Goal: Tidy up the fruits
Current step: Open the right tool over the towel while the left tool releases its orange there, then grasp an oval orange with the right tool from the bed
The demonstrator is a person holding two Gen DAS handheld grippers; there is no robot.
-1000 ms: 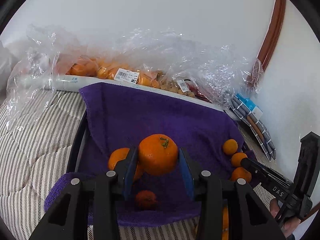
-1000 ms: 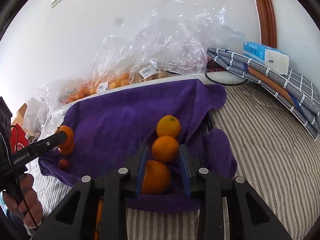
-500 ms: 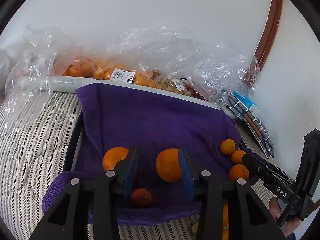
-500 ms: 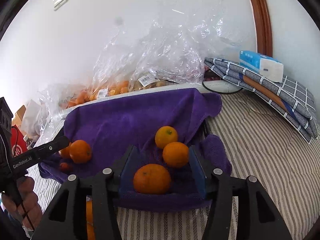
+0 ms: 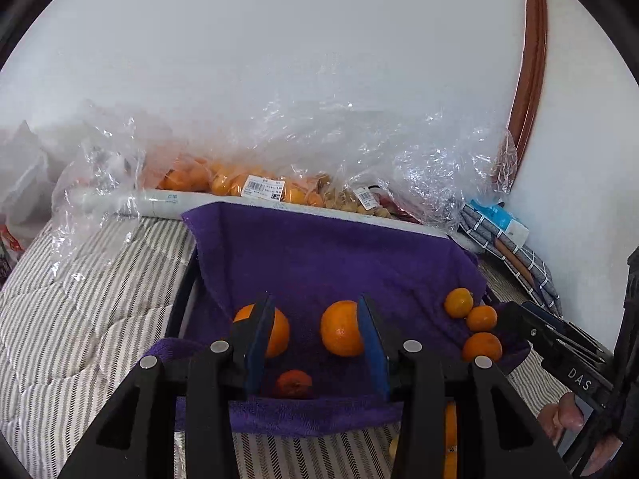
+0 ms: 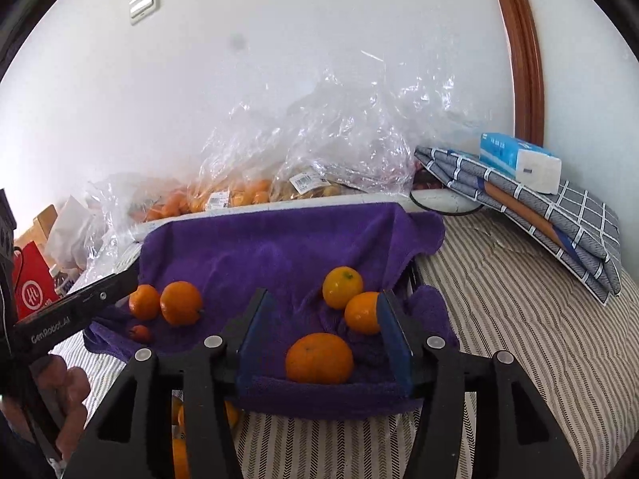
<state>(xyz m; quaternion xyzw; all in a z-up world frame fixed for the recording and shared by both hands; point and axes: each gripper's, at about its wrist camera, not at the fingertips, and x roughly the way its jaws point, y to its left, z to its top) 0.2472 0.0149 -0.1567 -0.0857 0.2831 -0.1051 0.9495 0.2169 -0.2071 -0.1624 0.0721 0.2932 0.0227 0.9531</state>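
Observation:
A purple towel [image 5: 331,263] lines a dark tray on the bed and holds several oranges. My left gripper [image 5: 313,339] is open and empty; an orange [image 5: 339,329] lies on the towel by its right finger, another [image 5: 279,333] behind its left finger, and a small reddish fruit [image 5: 294,384] sits below. My right gripper [image 6: 323,343] is open and empty above a large orange [image 6: 319,359], with two more [image 6: 361,313] [image 6: 342,286] beyond it. The towel [image 6: 279,247] also shows there.
Clear plastic bags of fruit [image 5: 255,183] line the white wall behind the tray. Folded checked cloths with a tissue pack [image 6: 519,161] lie at the right. Striped bedding [image 6: 519,319] surrounds the tray. More oranges [image 6: 179,451] lie below the front edge.
Both grippers opened and let go of their oranges, which now rest on the towel. Both grippers have pulled back and up a little.

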